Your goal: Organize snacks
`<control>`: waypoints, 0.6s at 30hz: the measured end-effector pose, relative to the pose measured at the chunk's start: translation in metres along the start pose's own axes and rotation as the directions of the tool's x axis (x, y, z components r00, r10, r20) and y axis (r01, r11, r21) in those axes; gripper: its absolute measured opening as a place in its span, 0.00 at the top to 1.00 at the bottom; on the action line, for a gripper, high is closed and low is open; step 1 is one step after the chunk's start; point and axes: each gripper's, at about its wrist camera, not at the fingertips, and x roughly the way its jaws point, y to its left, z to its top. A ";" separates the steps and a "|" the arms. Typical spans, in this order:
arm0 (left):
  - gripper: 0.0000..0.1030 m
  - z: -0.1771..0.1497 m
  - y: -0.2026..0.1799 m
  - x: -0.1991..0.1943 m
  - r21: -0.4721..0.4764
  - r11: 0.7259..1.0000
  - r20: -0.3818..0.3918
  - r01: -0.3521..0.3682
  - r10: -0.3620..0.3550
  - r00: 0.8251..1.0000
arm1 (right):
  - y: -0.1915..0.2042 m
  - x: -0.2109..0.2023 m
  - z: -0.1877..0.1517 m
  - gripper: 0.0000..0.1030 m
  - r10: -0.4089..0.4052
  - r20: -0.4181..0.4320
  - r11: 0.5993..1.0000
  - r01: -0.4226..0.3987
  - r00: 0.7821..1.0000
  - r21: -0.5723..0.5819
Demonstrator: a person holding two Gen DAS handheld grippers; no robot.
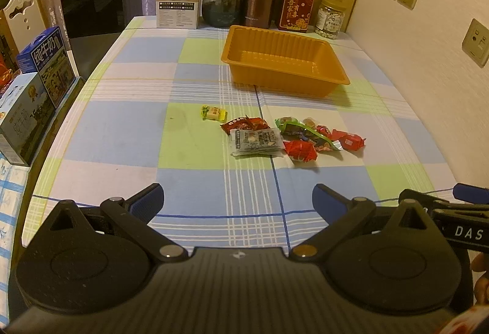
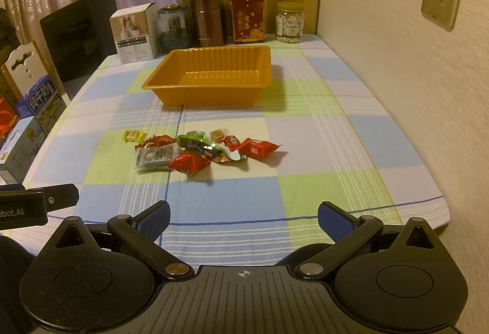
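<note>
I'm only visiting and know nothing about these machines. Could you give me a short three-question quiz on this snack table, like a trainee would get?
1. True or false: the orange plastic tray already holds snacks.
2. Which snack lies apart from the pile, on its left? A) yellow-green wrapped candy B) red wrapped candy C) grey flat packet
3. Fill in: the left tool and right tool are both ____.

Key: 1 false; 2 A; 3 open, holding nothing.

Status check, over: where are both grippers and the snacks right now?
Left gripper open, empty, short of the pile. Right gripper the same. Wrapped snacks loose on the tablecloth; orange tray empty behind them. Nothing in the way.
</note>
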 end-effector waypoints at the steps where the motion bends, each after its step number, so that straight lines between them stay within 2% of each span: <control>1: 0.00 0.000 0.000 0.000 -0.001 1.000 0.001 0.000 0.000 1.000 | -0.001 0.000 0.000 0.01 -0.001 0.000 1.000 0.001 1.000 -0.001; 18: 0.00 0.002 -0.002 0.000 0.006 1.000 0.005 0.001 -0.001 1.000 | -0.002 -0.001 0.002 0.01 -0.002 0.002 1.000 0.002 1.000 0.004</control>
